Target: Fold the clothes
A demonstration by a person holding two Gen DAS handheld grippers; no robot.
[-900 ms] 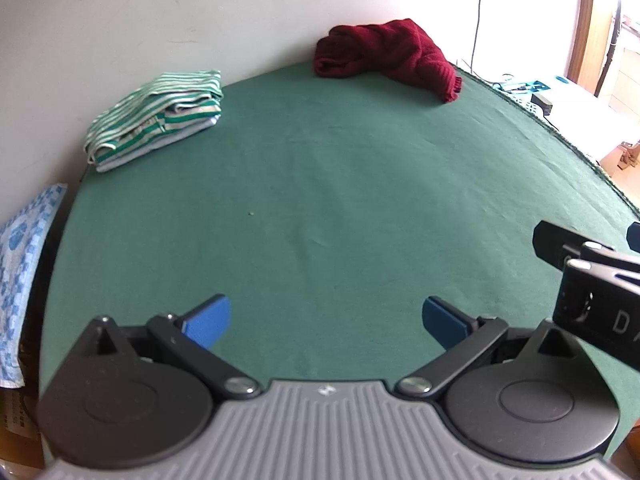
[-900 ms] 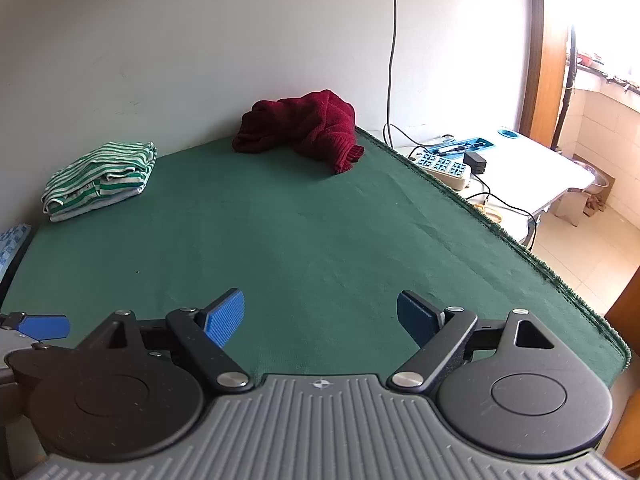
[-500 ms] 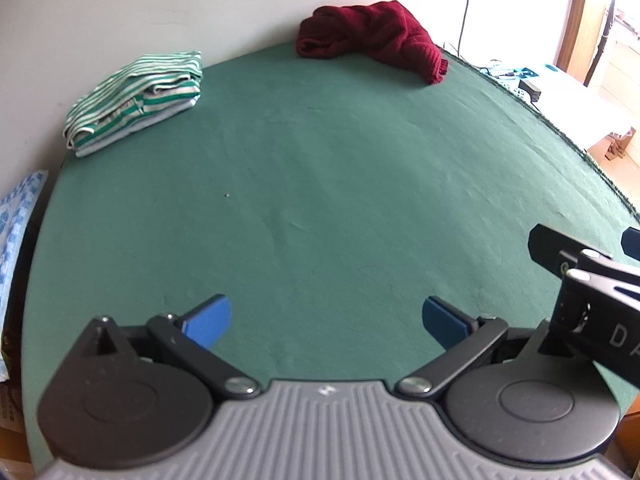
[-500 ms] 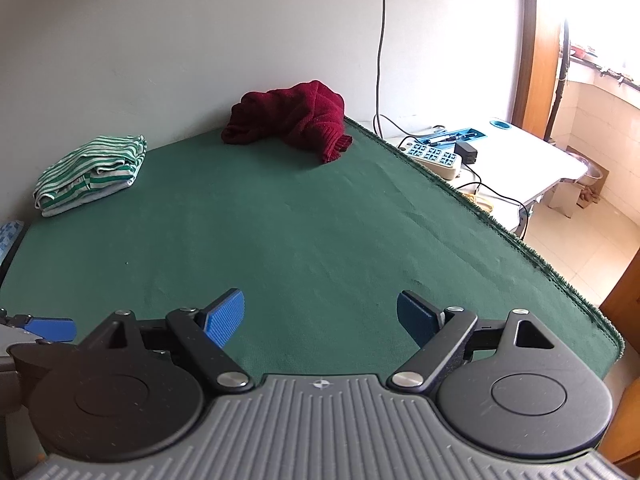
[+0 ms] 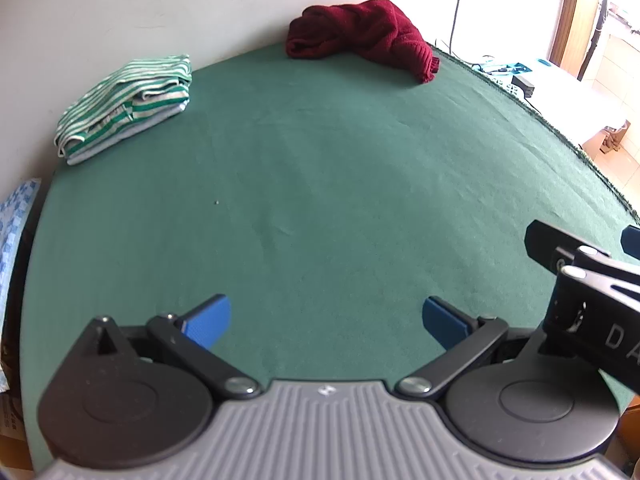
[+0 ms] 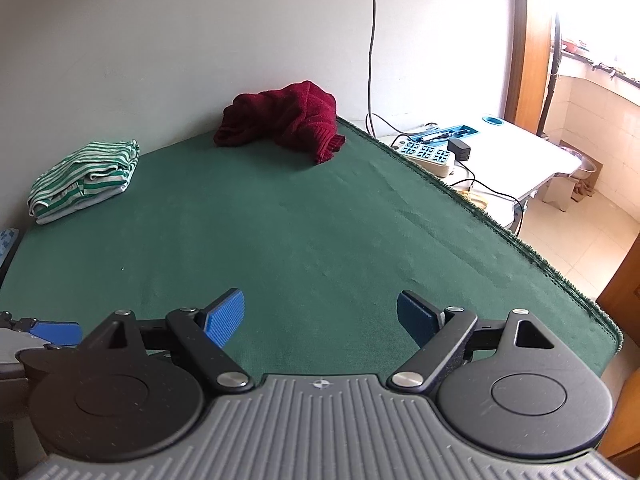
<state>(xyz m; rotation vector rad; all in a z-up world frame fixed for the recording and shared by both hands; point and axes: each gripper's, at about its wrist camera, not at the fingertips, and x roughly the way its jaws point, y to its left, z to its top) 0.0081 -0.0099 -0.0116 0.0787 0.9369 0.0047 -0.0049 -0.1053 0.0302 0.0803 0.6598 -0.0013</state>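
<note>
A crumpled dark red knit sweater (image 5: 364, 36) lies at the far edge of the green table (image 5: 320, 184), also in the right wrist view (image 6: 286, 120). A folded green-and-white striped garment (image 5: 128, 104) sits at the far left, also in the right wrist view (image 6: 86, 174). My left gripper (image 5: 326, 320) is open and empty over the near part of the table. My right gripper (image 6: 320, 316) is open and empty beside it; part of its body shows at the right of the left wrist view (image 5: 580, 280).
A white side table (image 6: 500, 152) with a power strip, cables and a blue tray stands beyond the table's right edge. A blue checked cloth (image 5: 14, 220) hangs at the left edge. A white wall runs behind the table.
Both views have shifted slightly, first pulling back and then nearing the far clothes again. Both grippers stay open and empty.
</note>
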